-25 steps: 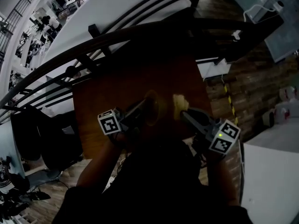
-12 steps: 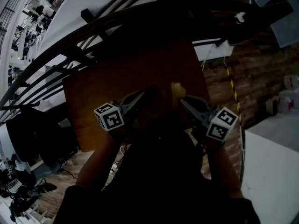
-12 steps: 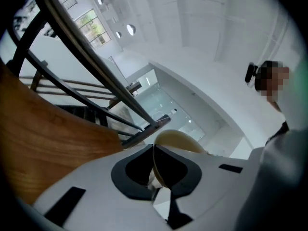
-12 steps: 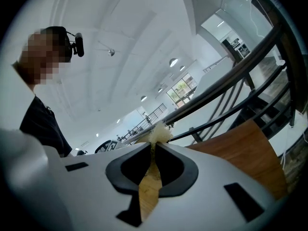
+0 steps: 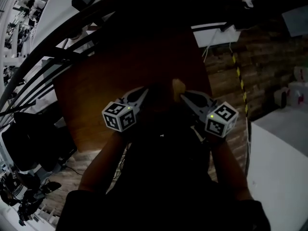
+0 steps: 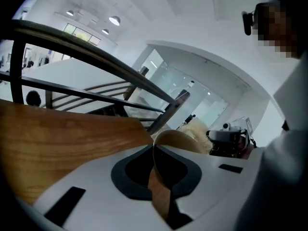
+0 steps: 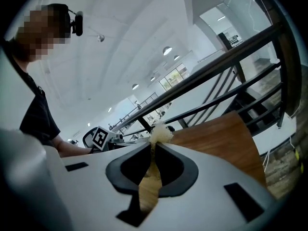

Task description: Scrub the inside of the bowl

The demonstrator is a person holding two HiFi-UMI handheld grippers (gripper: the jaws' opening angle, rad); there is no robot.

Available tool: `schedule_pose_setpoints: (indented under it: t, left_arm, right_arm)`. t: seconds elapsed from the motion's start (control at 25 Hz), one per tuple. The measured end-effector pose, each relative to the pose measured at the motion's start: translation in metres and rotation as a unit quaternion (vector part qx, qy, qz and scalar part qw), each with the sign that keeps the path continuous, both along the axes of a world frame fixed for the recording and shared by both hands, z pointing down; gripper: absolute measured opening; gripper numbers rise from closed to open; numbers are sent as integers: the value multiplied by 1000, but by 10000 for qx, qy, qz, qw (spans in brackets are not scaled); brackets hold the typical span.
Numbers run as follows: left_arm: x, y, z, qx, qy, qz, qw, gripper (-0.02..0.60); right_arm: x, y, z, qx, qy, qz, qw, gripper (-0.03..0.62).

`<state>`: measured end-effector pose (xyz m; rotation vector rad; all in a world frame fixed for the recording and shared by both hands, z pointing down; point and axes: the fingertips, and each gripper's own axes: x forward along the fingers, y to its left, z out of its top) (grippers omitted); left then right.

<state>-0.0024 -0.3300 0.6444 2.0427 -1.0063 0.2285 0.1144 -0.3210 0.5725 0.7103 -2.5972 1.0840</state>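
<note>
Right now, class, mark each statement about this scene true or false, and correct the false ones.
1. The left gripper is shut on the rim of the bowl. True.
2. The right gripper is open and empty. False: it is shut on a pale fibrous scrubber.
3. The table is wooden. True.
4. The bowl lies upside down on the floor. False: the left gripper holds it by its rim.
</note>
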Motion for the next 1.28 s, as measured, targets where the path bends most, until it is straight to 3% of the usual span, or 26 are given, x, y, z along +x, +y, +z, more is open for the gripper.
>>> schedule_pose_setpoints:
  t: [0.28, 0.48, 0.68, 0.88, 1.16, 1.28]
  left_arm:
    - [13, -7, 78, -209, -829, -56, 9963, 9]
    - [26, -5, 123, -420, -1173, -38, 9922, 9]
    - [36, 1, 158, -502, -1015, -96, 9935, 9]
    - [42, -2, 180, -422, -1205, -92, 9918, 9]
    - [50, 3, 189, -447, -1169, 103, 9921, 12]
    - [49, 1, 183, -329, -1163, 165, 9925, 78]
  right_arm:
    - [22, -8, 55, -110, 598, -68, 9981, 38]
    - [36, -4, 84, -314, 808, -103, 9962, 38]
    - [46, -1, 102, -489, 861, -74, 9951, 38]
    - [59, -4, 108, -531, 918, 17, 9944, 40]
    - [62, 0, 105, -528, 989, 21, 9937, 38]
    - [61, 2, 100, -449, 1020, 31, 9938, 38]
